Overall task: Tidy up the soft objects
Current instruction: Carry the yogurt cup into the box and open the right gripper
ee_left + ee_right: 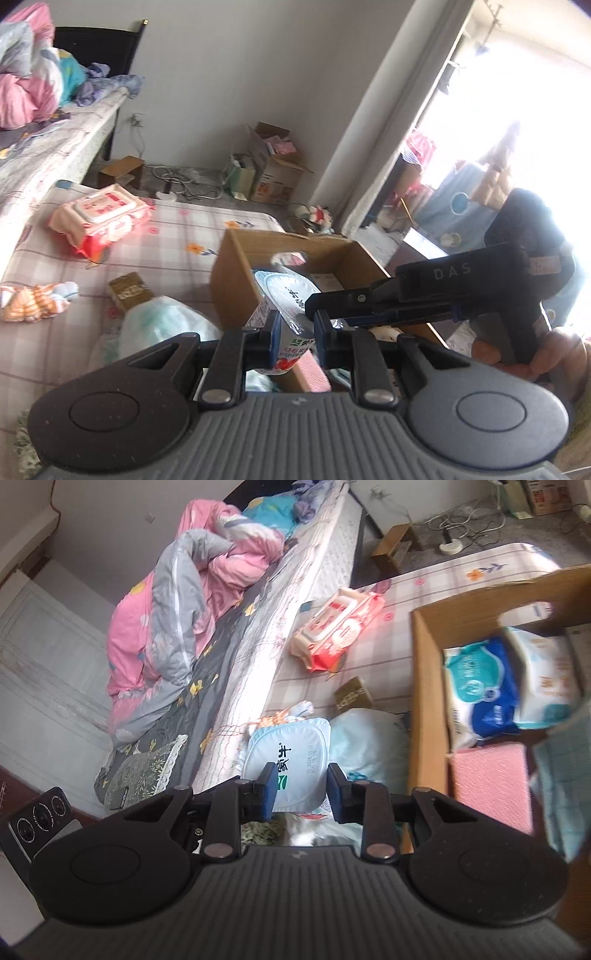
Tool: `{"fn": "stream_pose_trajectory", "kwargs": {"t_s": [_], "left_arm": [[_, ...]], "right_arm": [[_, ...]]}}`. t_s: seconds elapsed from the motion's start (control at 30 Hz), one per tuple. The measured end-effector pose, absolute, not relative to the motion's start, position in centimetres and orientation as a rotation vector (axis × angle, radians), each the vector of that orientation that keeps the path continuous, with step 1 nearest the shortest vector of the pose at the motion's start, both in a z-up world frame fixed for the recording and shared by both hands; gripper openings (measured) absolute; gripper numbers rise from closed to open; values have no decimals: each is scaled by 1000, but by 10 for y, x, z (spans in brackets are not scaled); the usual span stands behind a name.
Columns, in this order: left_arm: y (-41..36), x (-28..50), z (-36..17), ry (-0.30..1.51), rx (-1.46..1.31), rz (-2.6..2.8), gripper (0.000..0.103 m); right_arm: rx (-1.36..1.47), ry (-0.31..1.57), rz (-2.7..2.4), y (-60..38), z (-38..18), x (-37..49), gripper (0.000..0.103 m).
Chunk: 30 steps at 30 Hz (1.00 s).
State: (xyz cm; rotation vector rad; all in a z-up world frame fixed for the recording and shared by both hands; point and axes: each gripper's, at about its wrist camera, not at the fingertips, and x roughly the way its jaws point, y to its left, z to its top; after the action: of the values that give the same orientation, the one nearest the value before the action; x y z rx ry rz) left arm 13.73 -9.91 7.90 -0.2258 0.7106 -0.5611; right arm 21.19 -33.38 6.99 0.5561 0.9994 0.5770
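My left gripper (295, 332) is shut on a yogurt cup (284, 306) with a white foil lid, held beside the left wall of an open cardboard box (236, 273). My right gripper (301, 790) also straddles that cup (288, 760); its pads sit at the cup's sides, and it shows in the left wrist view (317, 314) reaching in from the right. In the box (428, 672) lie a blue-and-white tissue pack (476, 690), a white pack (543, 675) and a pink pad (491, 786).
On the checked mat (166, 236) lie a red wet-wipes pack (99, 218), an orange-striped cloth (33, 302), a small brown box (129, 291) and a white plastic bag (159, 325). A bed with a pink quilt (177, 613) is on the left. Cartons and cables sit by the wall.
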Motion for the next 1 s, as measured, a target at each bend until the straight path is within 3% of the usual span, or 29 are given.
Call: {"fn": "stream_pose_trajectory", "kwargs": {"t_s": [0.27,0.57,0.8,1.0], "left_arm": [[-172,133,33,869,-173,-672,21],[-200,133,-5,997,-90,-652,19],[-206,123,2,937,-5,-643,33],[-193,118,11,905,2,-630,36]], "right_arm": [[618,1071,414,-424,23,155,29],[697,1216,396,-447,-42,150,29],[727,1341,414,-448,-82,165,30],[716,1350,397,-453,-89,170,30]]}}
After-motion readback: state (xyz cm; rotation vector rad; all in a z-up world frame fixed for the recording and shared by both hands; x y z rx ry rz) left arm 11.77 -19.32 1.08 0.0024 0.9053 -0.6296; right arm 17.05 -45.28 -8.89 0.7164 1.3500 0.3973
